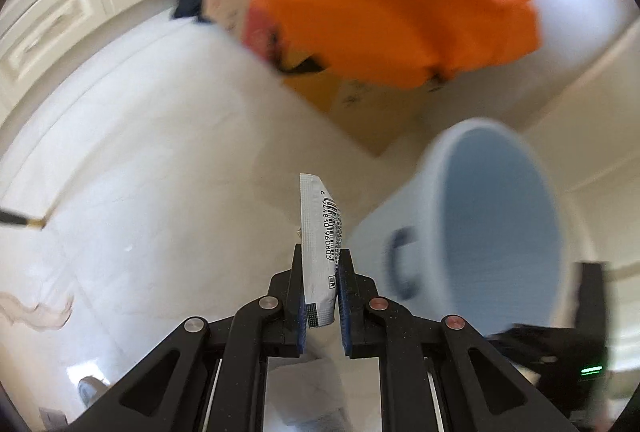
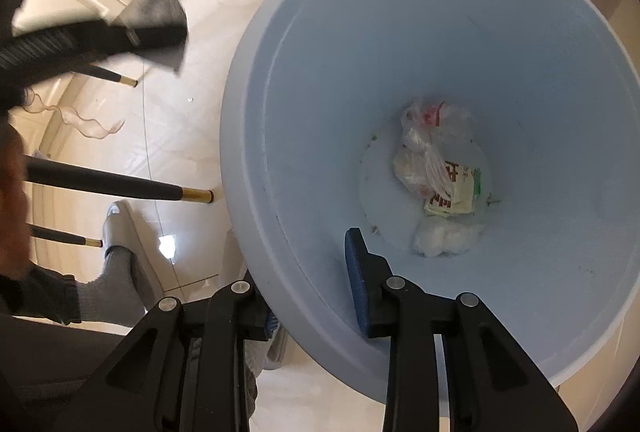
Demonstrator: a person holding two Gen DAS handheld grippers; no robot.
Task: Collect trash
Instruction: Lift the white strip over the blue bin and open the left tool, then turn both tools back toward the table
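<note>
Left gripper [image 1: 322, 272] clamping sachet [image 1: 318, 232] lengthwise, long axis along fingers; right gripper [image 2: 312, 272] gripping bin [image 2: 256, 160] rim

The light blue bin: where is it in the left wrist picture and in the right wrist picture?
Left wrist: light blue bin at right of centre, tilted, beside the packet.
Right wrist: it fills the centre and right, rim clamped by the right hand-held gripper.
Shared landmark: the white cabinet doors at upper left.

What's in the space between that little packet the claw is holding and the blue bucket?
Nothing: in the left wrist view only bare pale floor shows between the packet and the blue bucket.
</note>
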